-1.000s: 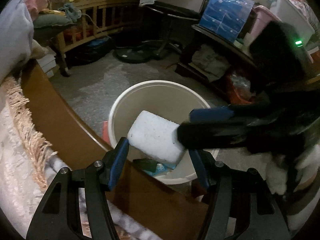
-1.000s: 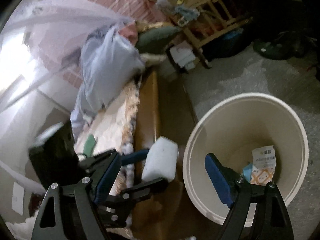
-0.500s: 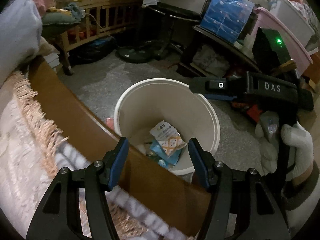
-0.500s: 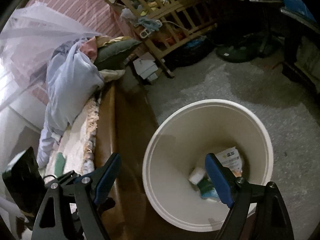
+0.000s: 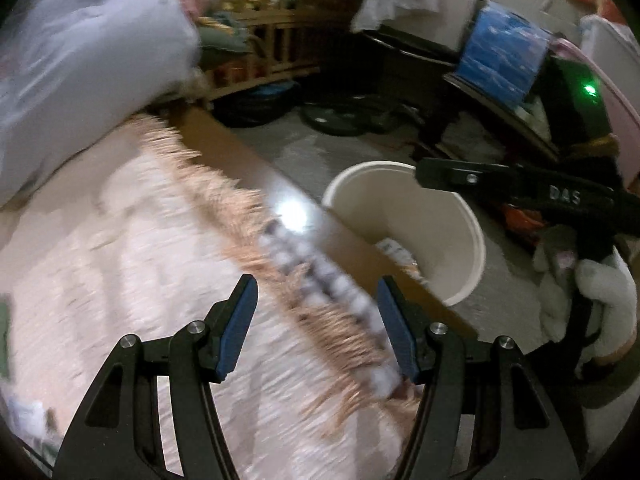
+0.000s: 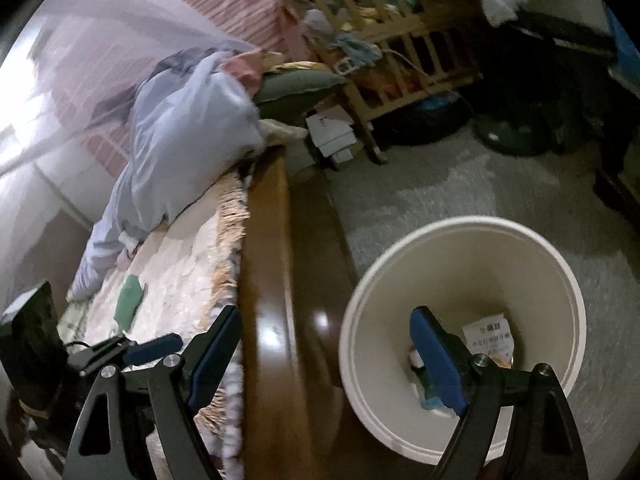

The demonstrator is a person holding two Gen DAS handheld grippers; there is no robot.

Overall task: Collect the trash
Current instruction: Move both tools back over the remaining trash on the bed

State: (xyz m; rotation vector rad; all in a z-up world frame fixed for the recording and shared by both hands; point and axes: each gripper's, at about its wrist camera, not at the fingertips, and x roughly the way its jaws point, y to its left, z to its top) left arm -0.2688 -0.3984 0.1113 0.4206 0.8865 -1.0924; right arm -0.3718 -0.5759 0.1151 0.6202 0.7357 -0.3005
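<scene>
A cream bucket (image 6: pixel 552 264) stands on the floor beside the bed, also in the left wrist view (image 5: pixel 468 220). In it lie a white printed packet (image 6: pixel 490 338) and other wrappers. My right gripper (image 6: pixel 326 354) is open and empty, one finger over the bed's wooden rail, the other over the bucket. My left gripper (image 5: pixel 316 326) is open and empty above the fringed blanket (image 5: pixel 132 264) at the bed's edge. A green scrap (image 6: pixel 130 300) lies flat on the blanket. The right gripper shows from the side (image 5: pixel 516 188), held by a gloved hand (image 5: pixel 600 292).
A brown wooden bed rail (image 6: pixel 268 264) runs between blanket and bucket. A pale blue bundle of bedding (image 6: pixel 180 136) lies at the bed's head. A wooden crib (image 6: pixel 400 40), a fan base (image 6: pixel 516 136) and cluttered shelves (image 5: pixel 504 60) border the grey floor.
A white foam block held by the right gripper over the bucket a second ago is gone from its fingers. My left gripper has swung from the bucket to over the blanket.
</scene>
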